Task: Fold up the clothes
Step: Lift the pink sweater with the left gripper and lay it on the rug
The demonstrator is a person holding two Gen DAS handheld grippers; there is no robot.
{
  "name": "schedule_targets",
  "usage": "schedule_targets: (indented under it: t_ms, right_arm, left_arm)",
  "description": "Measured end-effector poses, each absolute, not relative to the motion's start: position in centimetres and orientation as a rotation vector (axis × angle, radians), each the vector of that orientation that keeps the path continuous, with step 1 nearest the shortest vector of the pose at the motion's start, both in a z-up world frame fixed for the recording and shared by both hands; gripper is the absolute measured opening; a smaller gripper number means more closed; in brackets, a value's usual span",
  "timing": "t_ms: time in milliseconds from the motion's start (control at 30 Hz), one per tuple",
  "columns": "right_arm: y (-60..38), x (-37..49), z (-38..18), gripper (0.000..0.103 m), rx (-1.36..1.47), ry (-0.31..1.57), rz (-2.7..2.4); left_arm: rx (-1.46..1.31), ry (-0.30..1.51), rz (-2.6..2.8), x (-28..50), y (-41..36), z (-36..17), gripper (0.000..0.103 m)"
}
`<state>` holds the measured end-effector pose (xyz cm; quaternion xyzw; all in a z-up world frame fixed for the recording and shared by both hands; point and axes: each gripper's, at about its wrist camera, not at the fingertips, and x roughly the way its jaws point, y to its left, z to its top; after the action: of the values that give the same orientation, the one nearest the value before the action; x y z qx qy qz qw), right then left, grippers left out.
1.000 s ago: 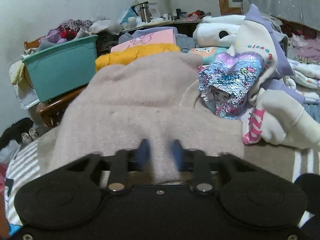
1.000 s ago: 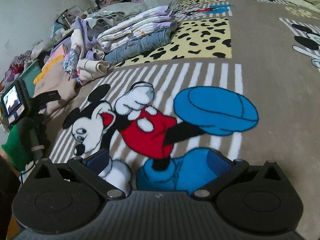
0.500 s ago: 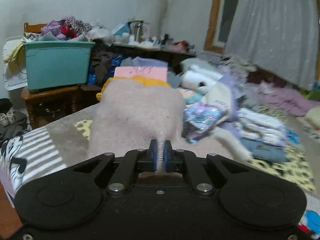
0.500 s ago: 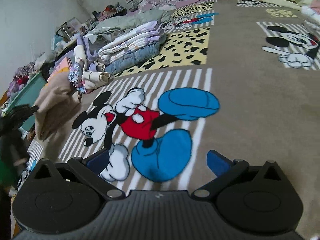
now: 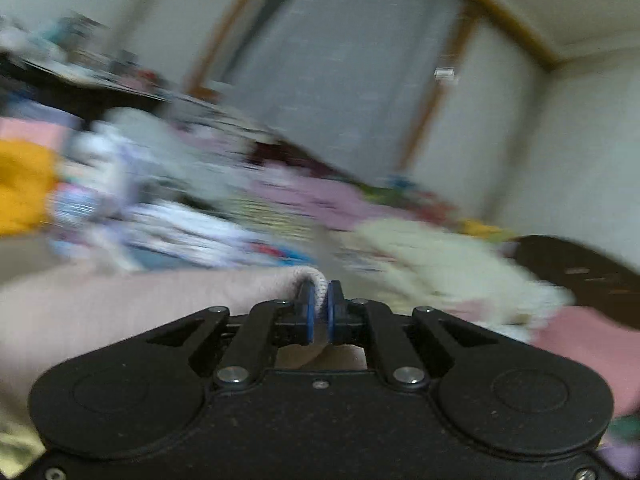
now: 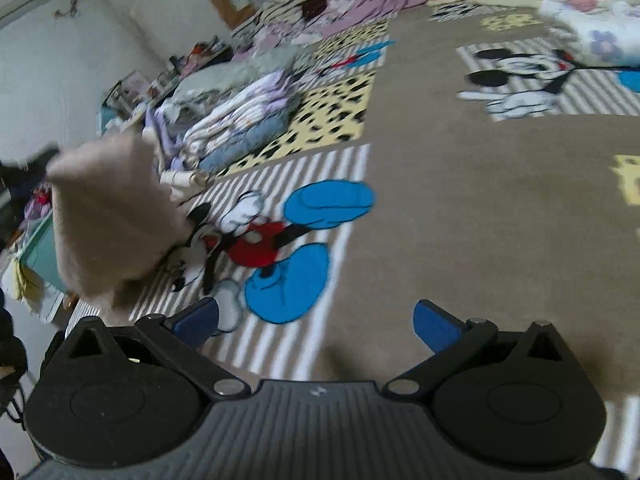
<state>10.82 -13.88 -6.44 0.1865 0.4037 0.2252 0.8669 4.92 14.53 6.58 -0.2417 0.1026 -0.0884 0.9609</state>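
A beige sweater (image 6: 108, 216) is pinched unfolded by the left gripper (image 5: 319, 312) above the blanket (image 6: 460, 220); the right gripper (image 6: 316, 322) jaws are spread, so folding is judged barely begun.

black left gripper (image 5: 319, 312); blue pads (image 5: 307, 317); silver screws

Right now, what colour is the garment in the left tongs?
Pale beige-pink garment; clearest in the right wrist view.

The beige sweater (image 6: 108, 216) is soft, matt knit cloth; the blanket (image 6: 460, 208) beneath looks fleecy and printed.
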Motion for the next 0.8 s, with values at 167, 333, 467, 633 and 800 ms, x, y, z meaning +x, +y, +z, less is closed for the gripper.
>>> schedule_targets:
  t_ms: [167,333,467,633,800]
  right_arm:
    - [-20.6,9.5,-6.3,0.103,0.449,0.810,0.380]
    - [-27.8,7.9,-5.4,0.103,0.529,0.724,0.295]
    - [-31.8,6.5,-4.9,0.103,0.560,0.673,0.246]
    - [-33.9,6.1,-5.5,0.103,0.552,0.666,0.232]
    - [-31.9,8.5,-5.6,0.102,0.487,0.688,0.294]
  left_arm:
    - [-0.609,0.118,-0.424,4.8,10.6,11.2,0.003]
    - [-0.662,0.167,-0.395,5.5,11.9,10.2,0.003]
    - [-0.673,0.357,-0.228,4.6,14.1,3.4,0.003]
    - [-0.671,0.649,0.066,3.2,19.0,-5.6,0.007]
    - [-0.670,0.593,0.098,0.6,21.1,-4.7,0.061]
